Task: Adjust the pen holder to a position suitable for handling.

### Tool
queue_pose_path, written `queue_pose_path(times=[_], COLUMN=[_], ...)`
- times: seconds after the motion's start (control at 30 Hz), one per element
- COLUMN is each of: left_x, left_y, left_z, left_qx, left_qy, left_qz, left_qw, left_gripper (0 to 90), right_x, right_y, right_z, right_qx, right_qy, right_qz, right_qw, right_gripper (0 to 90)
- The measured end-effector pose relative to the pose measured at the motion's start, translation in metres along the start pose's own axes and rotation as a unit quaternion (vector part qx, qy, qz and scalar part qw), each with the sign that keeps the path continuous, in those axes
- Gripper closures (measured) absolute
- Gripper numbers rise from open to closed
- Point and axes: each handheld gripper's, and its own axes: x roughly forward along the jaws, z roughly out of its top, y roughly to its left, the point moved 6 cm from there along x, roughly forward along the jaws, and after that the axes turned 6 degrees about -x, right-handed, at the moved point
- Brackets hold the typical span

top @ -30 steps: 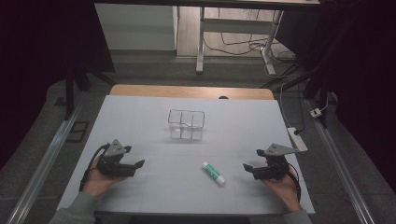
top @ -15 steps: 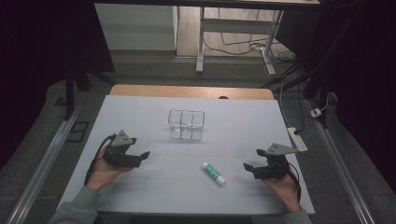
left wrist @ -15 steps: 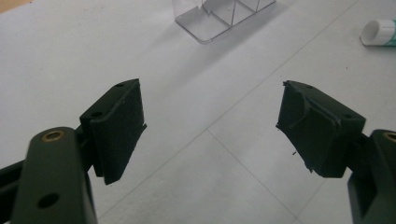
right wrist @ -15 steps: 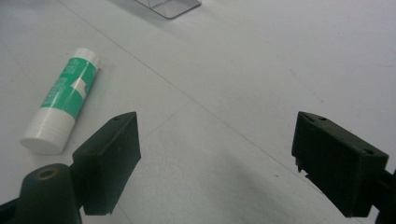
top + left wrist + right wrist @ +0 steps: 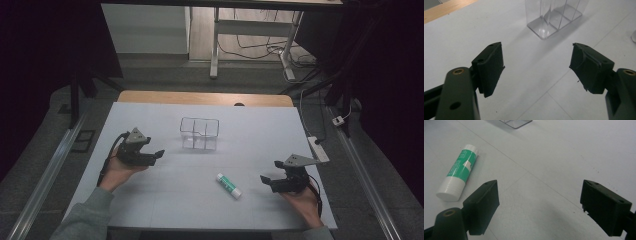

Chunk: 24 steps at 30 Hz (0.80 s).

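clear plastic divided box (image 5: pixel 199 133) stands mid-table; left gripper (image 5: pixel 159 153) beside it and right gripper (image 5: pixel 264 179) nearer the person both gape empty; green-and-white glue stick (image 5: pixel 228 185) lies between

clear organizer (image 5: pixel 199 133) mid-table, glue stick (image 5: pixel 228 185) nearer

A clear plastic organiser box with inner dividers (image 5: pixel 199 133) stands upright and empty just above the middle of the high view, on the white surface (image 5: pixel 165 200). A white glue stick with a green label (image 5: pixel 228 185) lies flat and capped, lower right of the box and well apart from it, angled diagonally.
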Motion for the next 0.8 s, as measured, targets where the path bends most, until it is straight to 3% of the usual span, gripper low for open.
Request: queue_pose_path(times=[0.33,0.4,0.53,0.8], left_x=[0.011,0.012,0.01,0.021], left_y=[0.009,0.009,0.009,0.022], left_z=[-0.001,0.0,0.009,0.023], left_qx=[-0.008,0.004,0.011,-0.015], left_qy=[0.011,0.022,0.015,0.005], left_qz=[0.004,0.013,0.012,0.023], left_qw=[0.9999,0.9997,0.9997,0.9996], left_gripper=[33.6,33.7,35.0,42.1], right_x=[0.002,0.002,0.003,0.005], right_y=[-0.001,-0.002,-0.003,-0.002], right_z=[0.0,0.0,0.001,0.001], right_qx=[0.001,0.001,0.008,0.007], right_qy=[0.0,0.0,-0.009,-0.002], right_qz=[0.001,0.001,0.004,0.006], right_qw=[1.0,1.0,0.9999,1.0], right_gripper=[15.2,15.2,15.5,15.5])
